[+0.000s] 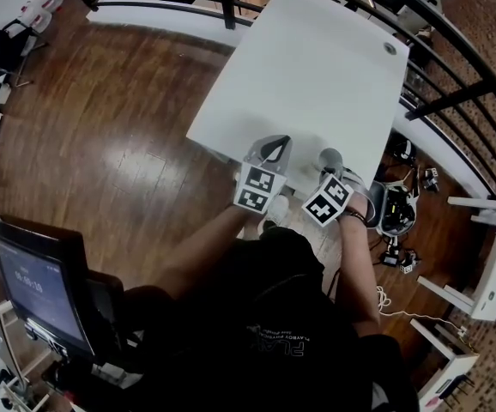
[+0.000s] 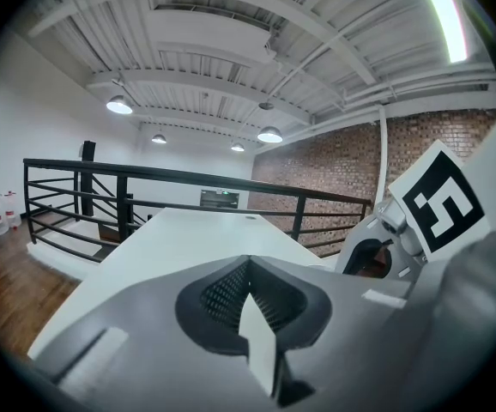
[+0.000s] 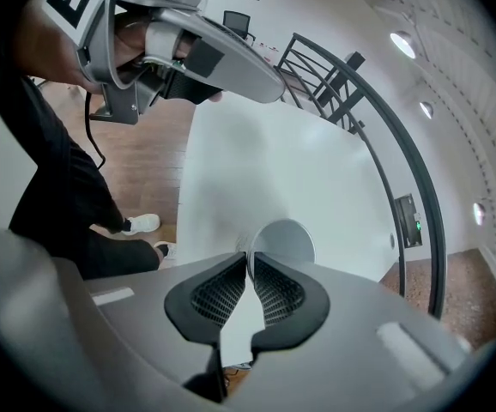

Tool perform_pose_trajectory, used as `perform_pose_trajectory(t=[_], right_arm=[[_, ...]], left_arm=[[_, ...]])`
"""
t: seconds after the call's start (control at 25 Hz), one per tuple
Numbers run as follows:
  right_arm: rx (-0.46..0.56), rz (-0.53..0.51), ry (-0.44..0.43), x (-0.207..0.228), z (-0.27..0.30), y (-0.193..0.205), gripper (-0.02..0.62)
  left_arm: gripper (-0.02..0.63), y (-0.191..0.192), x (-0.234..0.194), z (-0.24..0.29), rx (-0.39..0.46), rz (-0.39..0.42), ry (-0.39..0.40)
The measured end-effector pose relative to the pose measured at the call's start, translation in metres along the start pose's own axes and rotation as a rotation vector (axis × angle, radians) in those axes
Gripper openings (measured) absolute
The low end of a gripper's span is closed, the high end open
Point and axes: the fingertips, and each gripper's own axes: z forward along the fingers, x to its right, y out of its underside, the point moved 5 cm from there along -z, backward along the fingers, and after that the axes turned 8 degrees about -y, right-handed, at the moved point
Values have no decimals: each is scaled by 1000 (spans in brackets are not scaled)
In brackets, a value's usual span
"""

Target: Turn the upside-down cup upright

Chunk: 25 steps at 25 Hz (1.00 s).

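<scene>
A grey cup (image 1: 330, 156) stands on the white table (image 1: 317, 67) close to its near edge. In the right gripper view its round top (image 3: 284, 242) lies just past the jaw tips; I cannot tell whether that face is the base or the mouth. My right gripper (image 3: 249, 256) points steeply down at it, jaws a narrow slit apart, with the cup's near edge at the slit. In the head view the right gripper (image 1: 329, 168) is directly over the cup. My left gripper (image 1: 270, 149) hovers to the cup's left, level with the table, jaws (image 2: 246, 261) shut and empty.
A black railing (image 1: 454, 33) runs along the table's far and right sides. A small round grommet (image 1: 390, 48) sits near the table's far corner. Wood floor (image 1: 119, 127) lies to the left, a monitor (image 1: 38, 286) at lower left, cables and gear (image 1: 398, 213) on the floor at right.
</scene>
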Motion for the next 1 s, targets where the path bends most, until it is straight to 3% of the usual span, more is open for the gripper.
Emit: perform_pose_trajectory(t=[0.4,0.6,0.84,1.0], right_arm=[[47,29,55,-12,-18,1,115],[197,80,177,-15,-52,2,100],[401,223,368,-18,-85,7,18],[511,350,422,-23,-96,6,13]], left_arm=[[-2,2,2,-7,1,2,24],[-2,-4,9,-18,17,-5,54],[-2,-19,10,-34,96,-28,61],[-2,-29,9,-50,121,-14,59]])
